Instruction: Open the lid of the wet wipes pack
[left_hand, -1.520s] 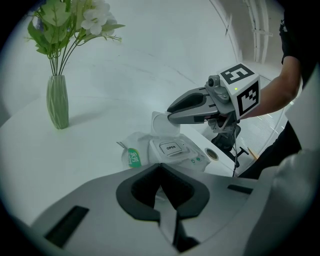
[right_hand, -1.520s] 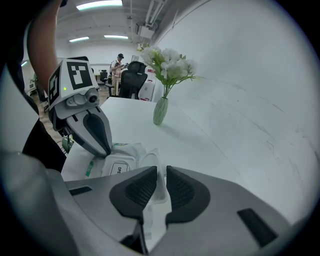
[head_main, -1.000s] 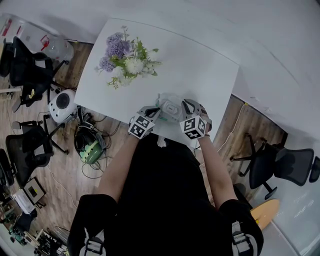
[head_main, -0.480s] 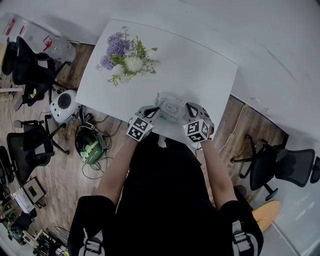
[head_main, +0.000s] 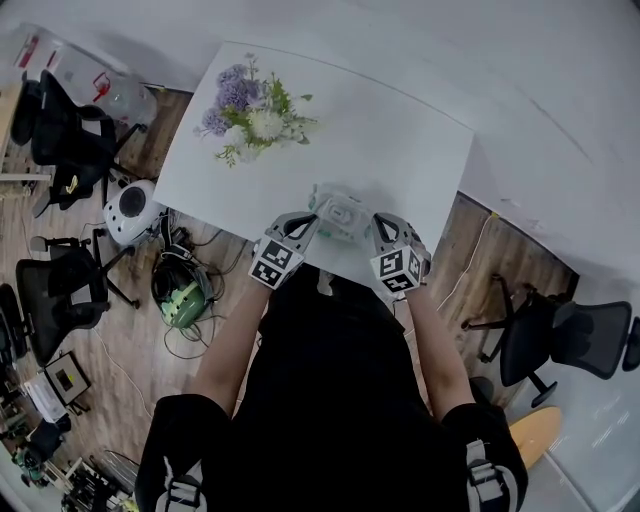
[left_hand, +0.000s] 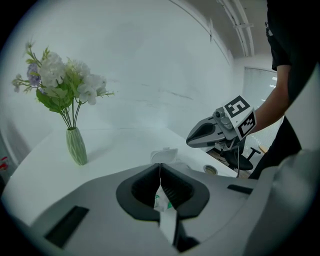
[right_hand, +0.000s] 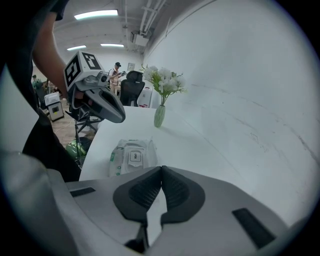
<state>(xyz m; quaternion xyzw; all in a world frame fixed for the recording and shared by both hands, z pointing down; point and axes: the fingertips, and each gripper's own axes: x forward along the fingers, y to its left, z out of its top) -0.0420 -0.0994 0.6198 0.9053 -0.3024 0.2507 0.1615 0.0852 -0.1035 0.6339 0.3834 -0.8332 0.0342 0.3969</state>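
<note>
We see the white, green-printed plastic wet wipes pack (head_main: 340, 214) lying at the 6 o'clock edge of the white rectangular table (head_main: 400, 130), with a tool at each end. The left gripper (left_hand: 160, 166) is clenched on the pack's thin crimped end, with white-and-green film pinched between its dark ribbed pads. The right gripper (right_hand: 161, 170) is clenched on nothing, pads pressed together. The pack sits beyond them at 11 o'clock, and its white rectangular lid (right_hand: 134, 158) looks closed. A slim green vase (left_hand: 76, 145) of purple and white flowers (head_main: 250, 110) stands near the table's 10 o'clock corner.
</note>
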